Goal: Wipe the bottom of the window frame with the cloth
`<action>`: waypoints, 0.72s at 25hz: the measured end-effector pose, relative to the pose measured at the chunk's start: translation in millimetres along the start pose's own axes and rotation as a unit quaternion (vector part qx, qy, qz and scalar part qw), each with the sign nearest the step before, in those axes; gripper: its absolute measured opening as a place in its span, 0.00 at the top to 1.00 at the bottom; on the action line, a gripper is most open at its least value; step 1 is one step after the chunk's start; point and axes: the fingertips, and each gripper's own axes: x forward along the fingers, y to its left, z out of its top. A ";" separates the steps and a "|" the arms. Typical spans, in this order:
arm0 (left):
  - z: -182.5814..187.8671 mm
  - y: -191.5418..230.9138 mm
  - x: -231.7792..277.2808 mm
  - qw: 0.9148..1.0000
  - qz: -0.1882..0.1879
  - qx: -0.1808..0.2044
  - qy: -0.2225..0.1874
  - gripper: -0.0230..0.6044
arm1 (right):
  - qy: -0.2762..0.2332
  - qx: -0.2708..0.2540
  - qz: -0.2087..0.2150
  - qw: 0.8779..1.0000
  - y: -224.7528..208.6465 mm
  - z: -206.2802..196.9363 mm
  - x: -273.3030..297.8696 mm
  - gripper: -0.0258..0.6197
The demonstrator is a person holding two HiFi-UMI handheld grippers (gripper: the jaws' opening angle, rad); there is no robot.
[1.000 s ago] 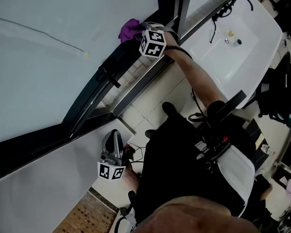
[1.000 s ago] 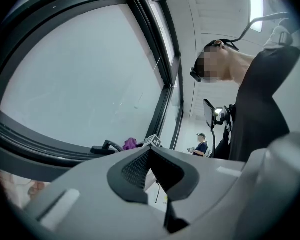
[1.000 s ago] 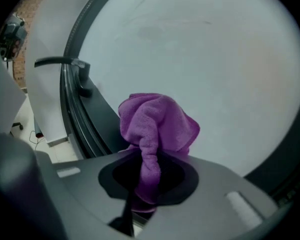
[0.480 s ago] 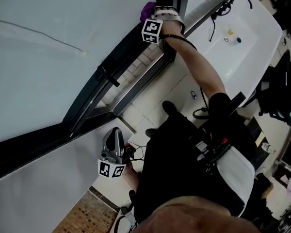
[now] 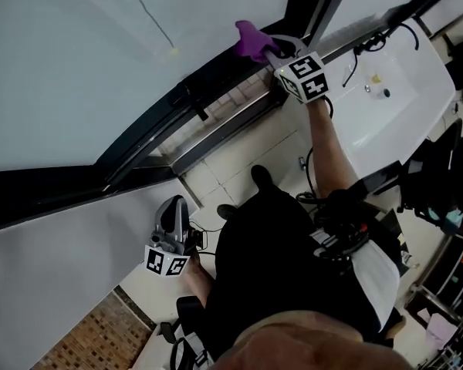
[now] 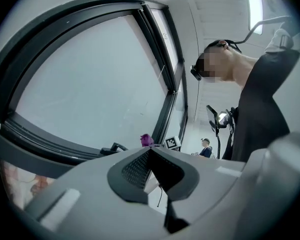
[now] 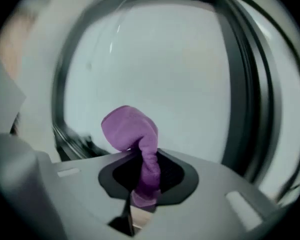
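The right gripper (image 7: 142,170) has its jaws pressed tight on a purple cloth (image 7: 135,136). A twisted neck of the fabric is pinched between them and a rounded wad stands up past the tips, in front of the pale pane (image 7: 160,69).

From the head view, that gripper (image 5: 268,48) is stretched out to the right end of the window frame (image 5: 150,133). It is at the bottom rail, close to the corner where the dark upright post (image 5: 312,2) rises. The cloth (image 5: 251,40) sits at that rail's edge, though contact with the metal cannot be made out. The marker cube (image 5: 303,77) faces up behind the jaws, with the person's bare arm (image 5: 328,149) reaching back from it.

The left gripper (image 6: 150,156) has its jaws drawn together with nothing between them, and it is aimed up toward the glass. It shows the cloth (image 6: 146,139) as a small purple dot far along the rail. Seen from the head, the left gripper (image 5: 177,205) hangs low at the person's side, well apart from the right one.

A black handle (image 5: 191,99) juts from the middle of the bottom rail. Cream tiled wall (image 5: 239,156) lies below the frame, and a white washbasin (image 5: 397,83) stands to the right.
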 end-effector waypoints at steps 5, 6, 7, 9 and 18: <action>5.4 -7.2 3.3 1.000 -0.021 0.008 -0.006 0.96 | -0.046 0.023 0.155 0.986 106.1 23.6 39.4 0.86; 4.8 -6.3 2.8 1.000 -0.022 0.007 -0.006 0.96 | -0.008 -0.028 0.142 0.989 119.2 13.4 57.2 0.86; 3.5 -5.1 1.7 1.000 -0.021 0.005 -0.006 0.96 | 0.028 -0.075 0.134 0.988 132.4 1.5 75.5 0.86; 0.1 -5.0 -1.1 1.000 -0.017 0.000 -0.005 0.96 | 0.081 -0.159 0.119 0.977 151.7 -21.3 105.1 0.86; 1.7 -5.5 -3.9 1.000 -0.005 0.002 -0.009 0.96 | 0.141 -0.330 0.022 0.933 91.0 -51.4 110.0 0.87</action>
